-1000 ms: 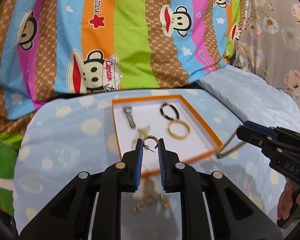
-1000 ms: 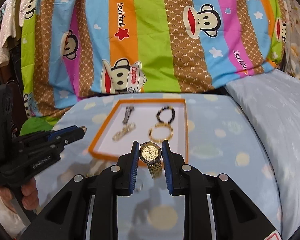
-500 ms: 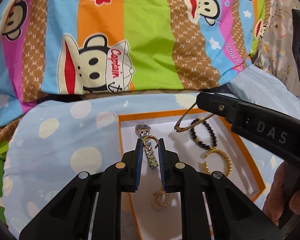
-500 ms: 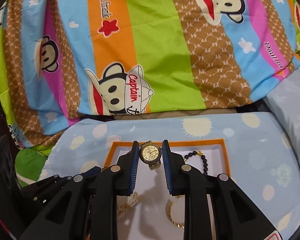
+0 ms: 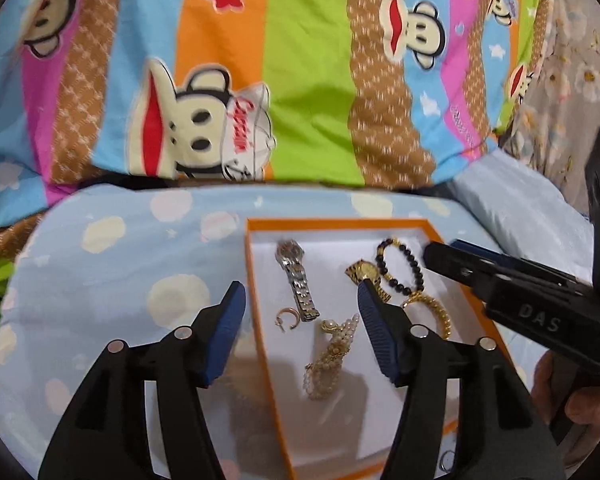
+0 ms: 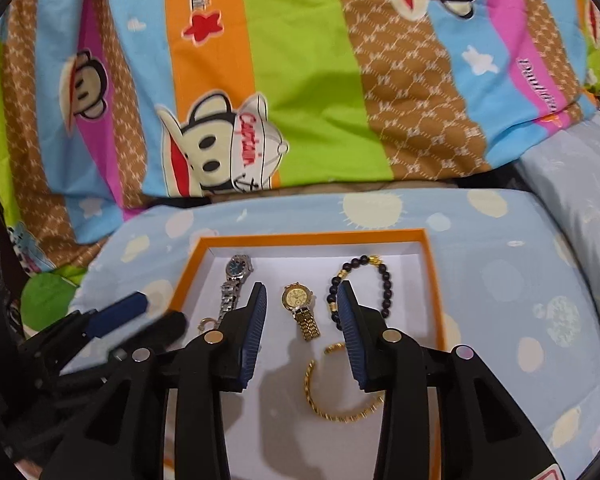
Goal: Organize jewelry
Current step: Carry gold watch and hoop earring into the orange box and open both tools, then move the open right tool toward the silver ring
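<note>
The patterned blanket (image 6: 300, 80) is filling the far half of both views, and the pale blue spotted bedding (image 6: 500, 280) is spreading beneath an orange-rimmed tray (image 6: 312, 235) with a white floor.

Both tongs are hanging over that tray with nothing in them. The left gripper (image 5: 298, 332) is gaping wide, its left finger out over the bedding and its right finger over the tray. The right gripper (image 6: 300, 328) is standing about half open, straddling the gold watch (image 6: 300, 308).

Inside the tray, a silver watch (image 6: 234, 284) is lying far left, its strap running near-to-far. The gold watch is lying in the middle, face far, strap pointing near, its long axis in line with the right fingers, so the right hand is the nearer one to it. A black bead bracelet (image 6: 360, 288) is sitting far right, a gold bangle (image 6: 340, 392) near right, and a pearl strand (image 5: 332, 356) near left. A small hoop earring (image 5: 286, 316) is lying just beside the silver watch's strap end; whether they are touching is probably beyond this blur.

The earring is lying directly ahead of the left gripper, between its fingers.
</note>
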`<act>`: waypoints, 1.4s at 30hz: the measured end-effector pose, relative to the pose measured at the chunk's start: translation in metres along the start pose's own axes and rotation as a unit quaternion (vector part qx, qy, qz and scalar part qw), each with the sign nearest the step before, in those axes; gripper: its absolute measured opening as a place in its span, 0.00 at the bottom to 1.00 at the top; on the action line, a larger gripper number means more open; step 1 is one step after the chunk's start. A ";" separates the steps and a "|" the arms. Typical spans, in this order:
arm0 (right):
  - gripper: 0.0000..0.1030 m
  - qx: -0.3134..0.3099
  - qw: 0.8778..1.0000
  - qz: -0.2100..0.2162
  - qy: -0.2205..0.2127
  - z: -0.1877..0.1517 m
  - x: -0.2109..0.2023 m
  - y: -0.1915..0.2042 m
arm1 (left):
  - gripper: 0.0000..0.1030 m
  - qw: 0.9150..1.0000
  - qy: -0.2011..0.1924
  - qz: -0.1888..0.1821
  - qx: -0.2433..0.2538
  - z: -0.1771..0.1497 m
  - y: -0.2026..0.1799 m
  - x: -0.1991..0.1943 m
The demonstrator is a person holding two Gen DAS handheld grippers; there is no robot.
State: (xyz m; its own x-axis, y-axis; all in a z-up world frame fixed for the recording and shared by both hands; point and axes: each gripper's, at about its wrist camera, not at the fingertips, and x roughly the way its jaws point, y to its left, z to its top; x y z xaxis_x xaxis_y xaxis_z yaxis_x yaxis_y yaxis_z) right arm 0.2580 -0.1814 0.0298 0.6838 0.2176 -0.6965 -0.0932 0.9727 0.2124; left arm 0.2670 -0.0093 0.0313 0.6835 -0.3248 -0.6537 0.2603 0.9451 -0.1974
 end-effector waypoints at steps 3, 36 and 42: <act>0.44 -0.008 1.000 -0.007 -0.025 -0.017 -0.037 -0.004 | 0.55 1.000 -0.019 0.005 0.000 -0.004 0.002 -0.030; 0.46 -0.058 0.996 -0.035 0.060 -0.154 -0.045 0.026 | 0.55 0.997 0.069 0.005 0.022 -0.137 -0.020 -0.067; 0.18 -0.067 0.995 -0.039 0.059 -0.155 -0.045 0.030 | 0.59 0.997 0.076 0.005 0.030 -0.138 -0.023 -0.065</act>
State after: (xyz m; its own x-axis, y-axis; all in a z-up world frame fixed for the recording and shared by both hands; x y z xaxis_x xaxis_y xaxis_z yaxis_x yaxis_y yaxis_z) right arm 0.1123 -0.1498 -0.0391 0.6042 0.1412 -0.7843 -0.1439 0.9873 0.0668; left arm 0.1228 -0.0050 -0.0227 0.5755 -0.3023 -0.7599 0.2979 0.9428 -0.1494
